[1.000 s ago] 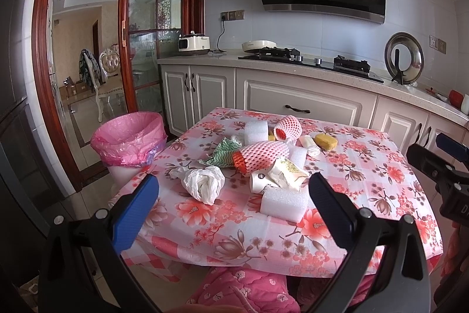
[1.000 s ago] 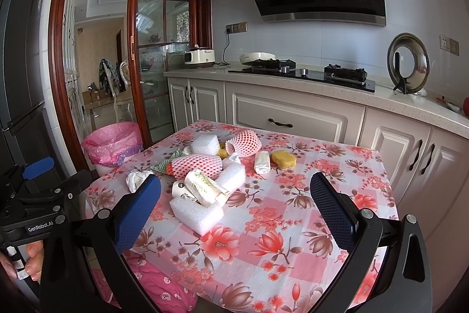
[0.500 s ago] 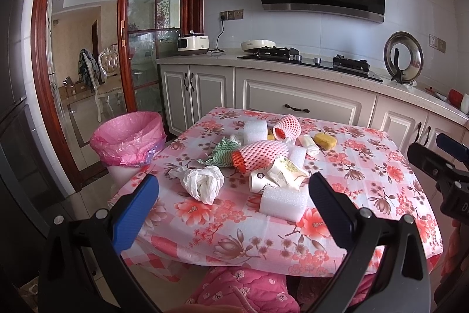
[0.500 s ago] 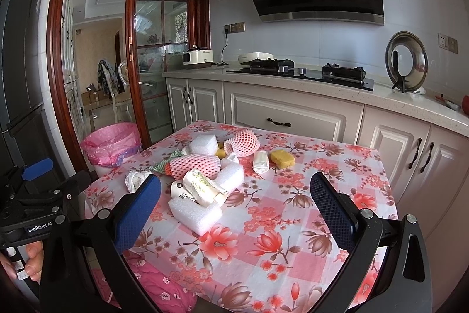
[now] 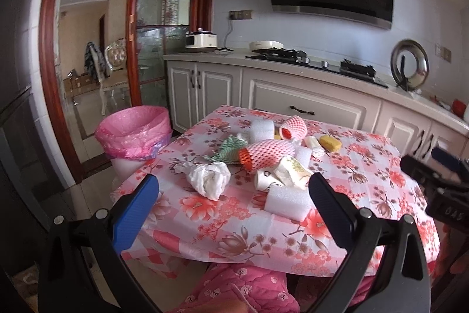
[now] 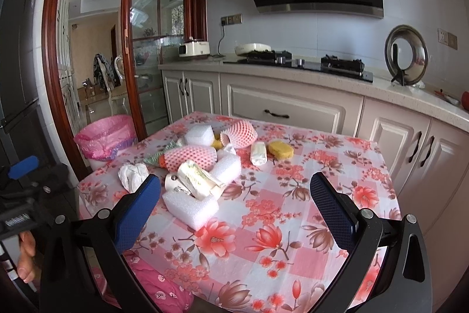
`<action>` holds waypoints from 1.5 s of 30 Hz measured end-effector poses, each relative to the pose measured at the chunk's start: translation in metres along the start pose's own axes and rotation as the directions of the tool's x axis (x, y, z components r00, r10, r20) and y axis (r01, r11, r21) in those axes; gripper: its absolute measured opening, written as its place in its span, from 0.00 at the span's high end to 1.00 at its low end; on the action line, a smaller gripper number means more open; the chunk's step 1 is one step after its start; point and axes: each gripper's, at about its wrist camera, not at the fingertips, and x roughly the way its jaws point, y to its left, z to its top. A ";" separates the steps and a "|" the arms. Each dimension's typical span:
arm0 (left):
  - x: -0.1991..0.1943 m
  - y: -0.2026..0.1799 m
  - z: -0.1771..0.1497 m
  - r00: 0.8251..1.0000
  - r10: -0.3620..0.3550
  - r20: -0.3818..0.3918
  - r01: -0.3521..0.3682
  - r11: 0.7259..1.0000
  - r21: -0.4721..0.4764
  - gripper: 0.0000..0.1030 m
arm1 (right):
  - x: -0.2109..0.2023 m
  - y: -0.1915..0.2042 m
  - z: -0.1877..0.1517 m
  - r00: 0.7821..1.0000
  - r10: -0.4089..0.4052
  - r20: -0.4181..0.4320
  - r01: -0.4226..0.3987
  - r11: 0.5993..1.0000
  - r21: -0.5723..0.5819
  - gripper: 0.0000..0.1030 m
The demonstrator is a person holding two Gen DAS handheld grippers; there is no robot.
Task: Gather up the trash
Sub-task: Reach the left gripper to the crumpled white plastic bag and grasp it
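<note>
A heap of trash lies on the floral tablecloth (image 5: pixel 234 228) (image 6: pixel 278 219): a crumpled white tissue (image 5: pixel 208 177) (image 6: pixel 133 173), white foam blocks (image 5: pixel 288 199) (image 6: pixel 190 206), pink foam net sleeves (image 5: pixel 268 153) (image 6: pixel 190 157), a paper wrapper (image 6: pixel 196 176), a green cloth (image 5: pixel 230 147) and a yellow sponge (image 5: pixel 329 143) (image 6: pixel 280 150). A bin with a pink liner (image 5: pixel 134 134) (image 6: pixel 105 137) stands left of the table. My left gripper (image 5: pixel 233 207) hovers open before the table's near edge, empty. My right gripper (image 6: pixel 234 206) is open too, above the near part of the table, holding nothing.
Cream kitchen cabinets (image 6: pixel 281 110) and a counter with a gas hob (image 6: pixel 296 60) run behind the table. A glass sliding door (image 5: pixel 155 49) opens at the left. A pink quilted garment (image 5: pixel 243 289) shows below the table edge. A hand (image 6: pixel 26 260) holds the left gripper.
Both views shift only slightly; the grippers have crept a little closer to the table. The trash has not moved and both grippers stay open.
</note>
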 end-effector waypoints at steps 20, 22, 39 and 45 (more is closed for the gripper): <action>0.166 0.088 -0.032 0.943 0.068 -0.325 -0.081 0.996 -0.029 0.04 | 0.152 0.042 -0.047 0.949 0.110 -0.295 -0.125 0.992 -0.033 0.07; 0.181 0.094 -0.033 0.938 0.042 -0.344 -0.065 0.996 -0.055 0.04 | 0.167 0.047 -0.050 0.941 0.117 -0.319 -0.137 0.990 -0.040 0.07; 0.251 0.110 -0.024 0.890 0.003 -0.456 -0.112 0.971 -0.212 0.05 | 0.214 0.069 -0.058 0.914 0.136 -0.382 -0.187 0.977 -0.100 0.21; 0.258 0.097 -0.008 0.908 -0.006 -0.418 -0.119 0.955 -0.273 0.05 | 0.197 0.066 -0.059 0.927 0.152 -0.344 -0.200 0.974 -0.109 0.25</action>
